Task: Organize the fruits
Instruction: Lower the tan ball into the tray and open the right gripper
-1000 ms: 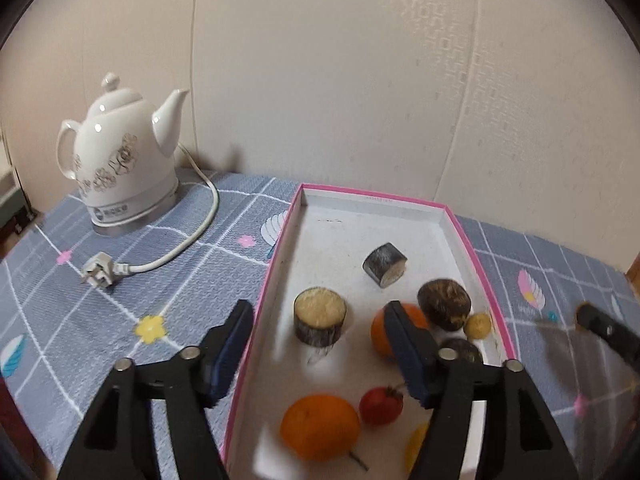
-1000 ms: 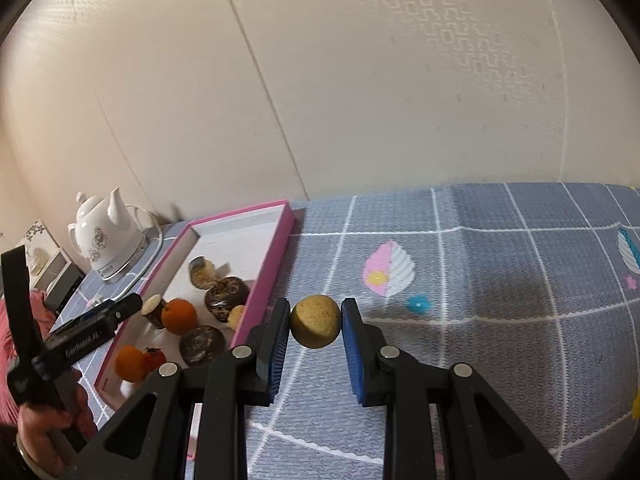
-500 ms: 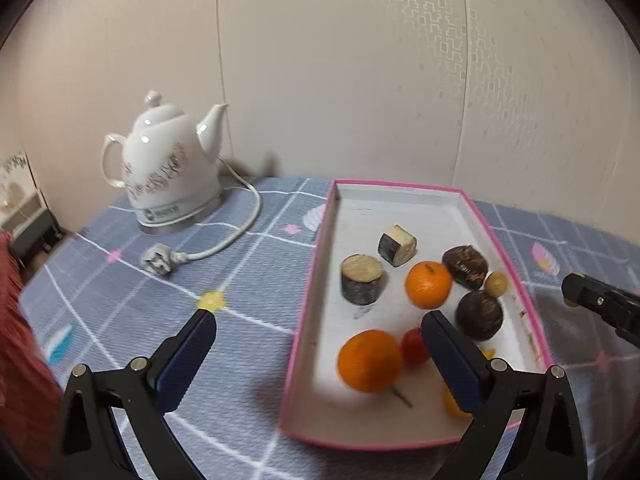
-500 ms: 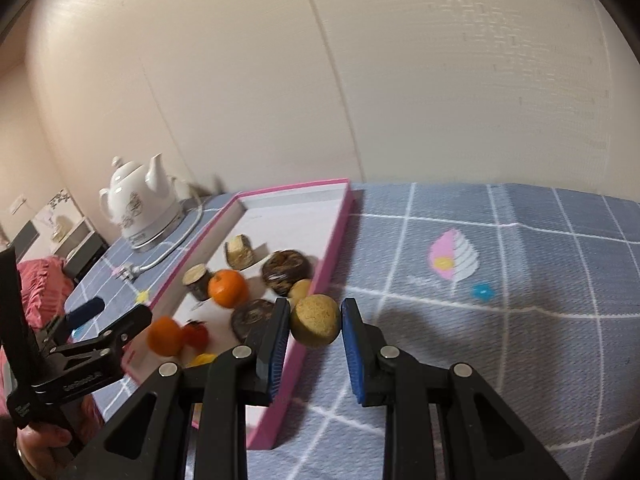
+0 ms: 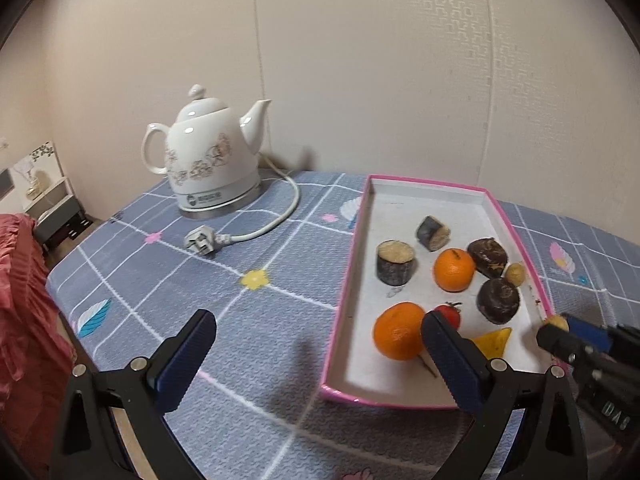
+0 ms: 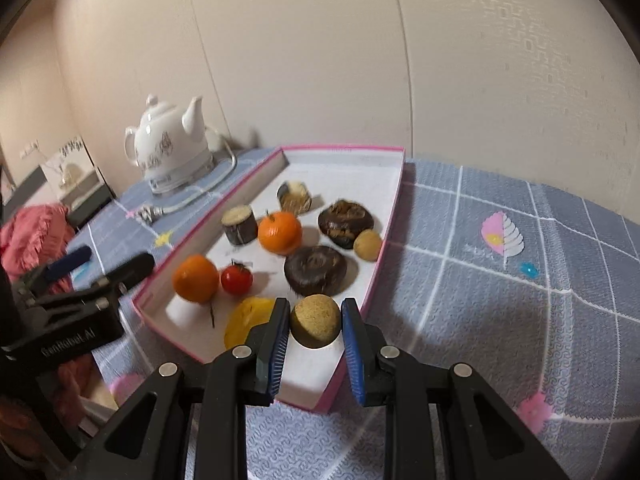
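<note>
Counter: covered with a grey-blue cloth, white grid lines, small flower and feather prints.
Wall: cream, embossed panels, right behind the counter's far edge.
Far left corner: white floral ceramic kettle, its white cord and plug lying on the cloth.
Right half: pink-rimmed shallow white tray with two oranges, a cherry tomato, dark brown pieces, a yellow wedge.
Right gripper: clenched on a round tan rough-skinned fruit, above the tray's near right corner.
Left gripper: spread wide, holding nothing, over the tray's near left edge.
Room's left side: red ruffled fabric.
</note>
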`<state>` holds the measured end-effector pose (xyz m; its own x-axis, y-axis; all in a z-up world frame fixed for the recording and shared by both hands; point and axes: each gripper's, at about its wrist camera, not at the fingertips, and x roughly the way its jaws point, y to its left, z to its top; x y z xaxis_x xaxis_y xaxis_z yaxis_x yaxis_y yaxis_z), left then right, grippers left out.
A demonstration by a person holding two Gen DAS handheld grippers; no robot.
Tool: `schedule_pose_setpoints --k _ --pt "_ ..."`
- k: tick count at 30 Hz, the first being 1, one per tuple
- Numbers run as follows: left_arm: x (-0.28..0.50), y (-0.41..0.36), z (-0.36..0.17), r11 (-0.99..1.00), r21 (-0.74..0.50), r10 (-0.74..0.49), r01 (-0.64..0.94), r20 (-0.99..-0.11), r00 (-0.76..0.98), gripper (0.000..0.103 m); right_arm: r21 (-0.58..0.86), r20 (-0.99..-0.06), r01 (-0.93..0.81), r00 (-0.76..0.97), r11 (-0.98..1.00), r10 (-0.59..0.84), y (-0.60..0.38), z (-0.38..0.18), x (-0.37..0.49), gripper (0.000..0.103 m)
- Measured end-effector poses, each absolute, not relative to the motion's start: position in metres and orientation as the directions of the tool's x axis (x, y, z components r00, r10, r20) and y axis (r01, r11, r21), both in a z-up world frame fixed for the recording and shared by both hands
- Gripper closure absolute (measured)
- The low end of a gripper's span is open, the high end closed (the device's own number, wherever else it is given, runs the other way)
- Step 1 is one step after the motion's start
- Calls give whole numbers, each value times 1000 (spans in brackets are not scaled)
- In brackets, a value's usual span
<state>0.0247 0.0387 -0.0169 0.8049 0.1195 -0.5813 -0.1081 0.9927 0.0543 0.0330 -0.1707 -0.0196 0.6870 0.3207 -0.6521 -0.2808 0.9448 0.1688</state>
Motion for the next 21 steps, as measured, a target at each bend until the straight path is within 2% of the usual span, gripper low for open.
schedule_pose_setpoints --k 13,21 --pt "9 43 -19 992 73 129 -107 -586 800 0 32 -658 -271 719 962 224 -154 -22 28 76" --pt "4 41 -19 995 49 100 -88 -590 801 0 91 -600 -175 776 980 195 -180 -3 23 73"
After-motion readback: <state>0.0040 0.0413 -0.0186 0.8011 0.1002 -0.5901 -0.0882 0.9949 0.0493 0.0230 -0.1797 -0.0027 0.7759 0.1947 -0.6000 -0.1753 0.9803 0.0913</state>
